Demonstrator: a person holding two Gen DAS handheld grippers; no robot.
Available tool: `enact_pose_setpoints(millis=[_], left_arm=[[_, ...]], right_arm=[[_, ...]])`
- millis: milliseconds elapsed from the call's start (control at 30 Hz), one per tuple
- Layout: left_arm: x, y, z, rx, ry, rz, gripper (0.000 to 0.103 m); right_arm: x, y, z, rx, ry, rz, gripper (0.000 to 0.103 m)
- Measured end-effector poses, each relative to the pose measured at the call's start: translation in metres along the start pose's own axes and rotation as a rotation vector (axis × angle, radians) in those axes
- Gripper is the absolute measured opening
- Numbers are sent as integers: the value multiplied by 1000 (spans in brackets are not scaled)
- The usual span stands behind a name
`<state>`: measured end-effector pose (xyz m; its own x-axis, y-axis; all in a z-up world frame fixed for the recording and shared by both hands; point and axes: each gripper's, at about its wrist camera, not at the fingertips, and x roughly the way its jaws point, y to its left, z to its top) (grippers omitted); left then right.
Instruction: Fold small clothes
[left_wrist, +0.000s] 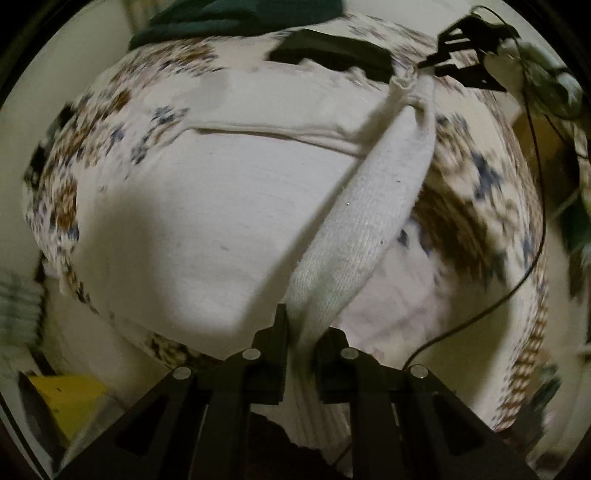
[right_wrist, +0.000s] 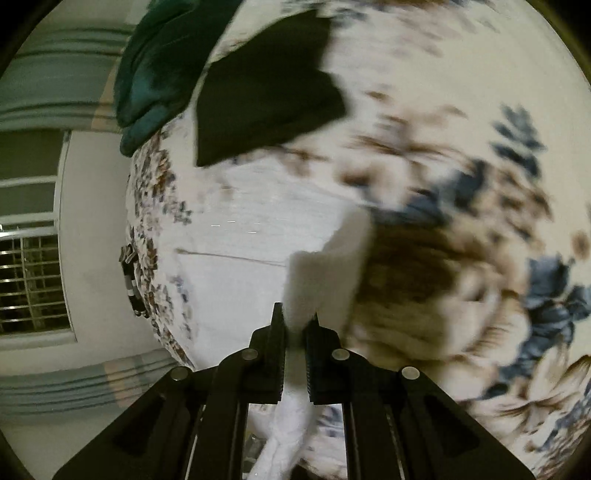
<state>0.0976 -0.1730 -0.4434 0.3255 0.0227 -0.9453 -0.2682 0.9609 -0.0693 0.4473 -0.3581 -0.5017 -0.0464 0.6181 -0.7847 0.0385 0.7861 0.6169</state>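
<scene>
Nearest in the left wrist view, the left gripper (left_wrist: 301, 332) is clenched on one end of a white ribbed garment (left_wrist: 373, 206), the cloth pinched between its black fingers (left_wrist: 279, 354). From there the garment stretches taut as a long narrow band, its long axis running up and to the right, away from the near jaws toward the far right, where the right gripper (left_wrist: 424, 66) grasps its bunched other end. The band hangs lifted above the bed, not lying on it. Under it lies a floral bedspread (left_wrist: 487, 177) with brown and blue flowers, and on that a flat spread of plain white cloth (left_wrist: 207, 206) to the left of the band. In the right wrist view the right gripper (right_wrist: 295, 332) is likewise shut on white fabric (right_wrist: 325, 273), which rises blurred from between the pads. Farther off, a black garment (right_wrist: 266, 96) lies on the bedspread (right_wrist: 480, 184), and just beyond and to its left a dark green garment (right_wrist: 159, 70) sits at the far edge. At the near left a yellow object (left_wrist: 70, 402) shows off the bed.
</scene>
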Motion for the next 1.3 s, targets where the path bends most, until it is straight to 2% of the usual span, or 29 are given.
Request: enact_pose_setpoints(millis=[167, 300, 433, 567, 733, 800, 900, 967, 1067, 1133, 1167, 1300], left_arm=[[6, 85, 18, -164, -1, -49, 9], [28, 158, 27, -277, 15, -87, 9], [53, 219, 33, -370, 38, -110, 9], [76, 258, 30, -425, 68, -136, 9], [105, 283, 21, -427, 119, -173, 11], [117, 290, 16, -433, 152, -198, 18], [128, 305, 9, -450, 206, -174, 20], [128, 319, 2, -473, 230, -159, 21], [121, 345, -8, -509, 236, -154, 24], [115, 354, -8, -507, 232, -157, 26], [113, 356, -8, -505, 232, -153, 30], [106, 352, 2, -482, 200, -196, 50]], right_arm=[[53, 108, 22, -64, 10, -71, 9], [132, 192, 43, -106, 35, -155, 8], [212, 251, 55, -147, 70, -244, 8], [272, 290, 60, -186, 88, -327, 8], [322, 305, 58, -209, 115, -422, 9], [333, 307, 56, -210, 133, -437, 10], [336, 305, 54, -180, 147, -394, 25], [330, 302, 50, -163, 161, -341, 46], [309, 297, 30, -168, 177, -274, 64], [290, 289, 10, -193, 178, -265, 65], [282, 285, 2, -204, 182, -262, 65], [239, 243, -69, -230, 197, -276, 67]])
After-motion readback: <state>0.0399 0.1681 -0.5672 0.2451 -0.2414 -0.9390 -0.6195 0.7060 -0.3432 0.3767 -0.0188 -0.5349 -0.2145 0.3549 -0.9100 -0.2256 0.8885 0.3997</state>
